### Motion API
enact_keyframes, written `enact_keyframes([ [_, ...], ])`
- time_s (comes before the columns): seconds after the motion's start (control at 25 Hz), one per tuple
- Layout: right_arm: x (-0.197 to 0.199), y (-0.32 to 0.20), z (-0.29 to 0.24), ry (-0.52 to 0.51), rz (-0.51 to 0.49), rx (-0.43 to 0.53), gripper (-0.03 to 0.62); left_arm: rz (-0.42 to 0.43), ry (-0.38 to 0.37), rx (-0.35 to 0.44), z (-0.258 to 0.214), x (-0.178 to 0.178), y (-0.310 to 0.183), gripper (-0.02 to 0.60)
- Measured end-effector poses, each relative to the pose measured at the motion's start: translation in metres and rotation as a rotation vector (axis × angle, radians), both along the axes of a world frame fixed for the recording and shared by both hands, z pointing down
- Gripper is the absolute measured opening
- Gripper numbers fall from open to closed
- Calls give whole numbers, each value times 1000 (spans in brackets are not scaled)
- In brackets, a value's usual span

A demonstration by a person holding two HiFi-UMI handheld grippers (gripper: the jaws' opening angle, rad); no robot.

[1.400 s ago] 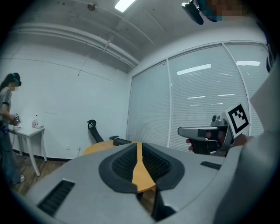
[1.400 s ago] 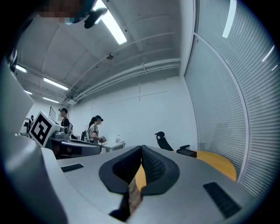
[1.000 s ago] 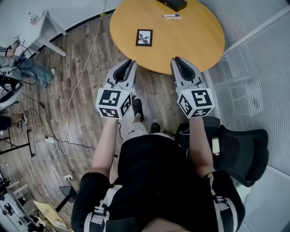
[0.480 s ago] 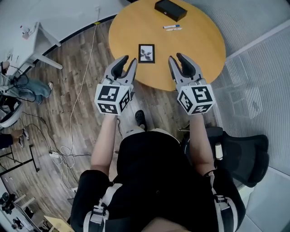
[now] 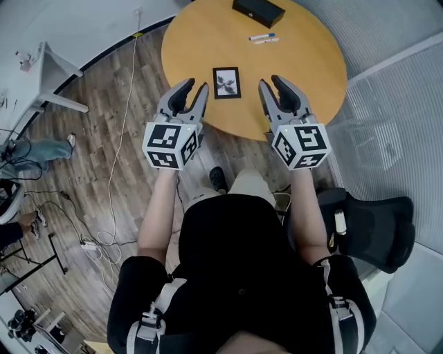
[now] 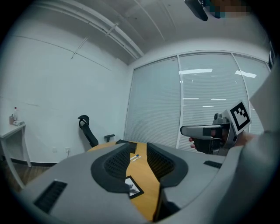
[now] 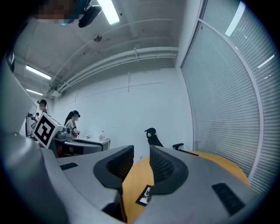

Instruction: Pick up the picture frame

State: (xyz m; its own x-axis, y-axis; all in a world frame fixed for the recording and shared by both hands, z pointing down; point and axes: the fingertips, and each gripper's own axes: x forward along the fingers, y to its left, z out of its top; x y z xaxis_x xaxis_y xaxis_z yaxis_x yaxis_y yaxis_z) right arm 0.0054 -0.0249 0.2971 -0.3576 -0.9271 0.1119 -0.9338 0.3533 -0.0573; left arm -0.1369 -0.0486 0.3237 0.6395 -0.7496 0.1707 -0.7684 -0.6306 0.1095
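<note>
Frame handling, as judged: the picture frame (image 5: 227, 82) is a small, thin rectangle with a black border round a pale print of a dark sprig. It looks light and rigid. Whether it is glazed cannot be told; if it is, the face will be slick and breakable. It lies flat, so little of its edge is free for the pads. The best hold is probably across two opposite border rails, or on the rail towards the person once that is tipped up off the surface, and not on the printed face.

Location: the frame lies on the round table (image 5: 304, 66), close to the near edge, slightly left of centre, between the lines of the two grippers and apart from both.

Left gripper (image 5: 194, 88): jaws apart with a clear gap, holding nothing; its own view shows only tabletop and the frame beyond them. It hangs over the near edge.

Right gripper (image 5: 271, 83): jaws opening, already wide, nothing between them. It also hangs over the near edge, just right of the frame.

Materials: the tabletop is smooth, orange-toned wood with no cloth on it. The jaws are grey moulded shells with black ribbed pads. A black box (image 5: 258, 12) and two markers (image 5: 264, 37) lie by the far edge, well apart from the frame.
</note>
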Motion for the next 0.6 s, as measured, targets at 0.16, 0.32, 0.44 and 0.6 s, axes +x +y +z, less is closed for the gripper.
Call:
enact_keyframes([
  [0.16,3,-16,13,0,21,-29,130,10,8,-31,15,2,-17,115],
  [0.32,1,-29,24,2,40,-65,130,30,10,-73,31,2,-29,118],
  [0.44,3,-35,42,7,42,-98,130,32,8,-111,51,6,-39,120],
  [0.6,13,-49,71,4,37,-150,133,29,-7,-154,77,18,-53,123],
])
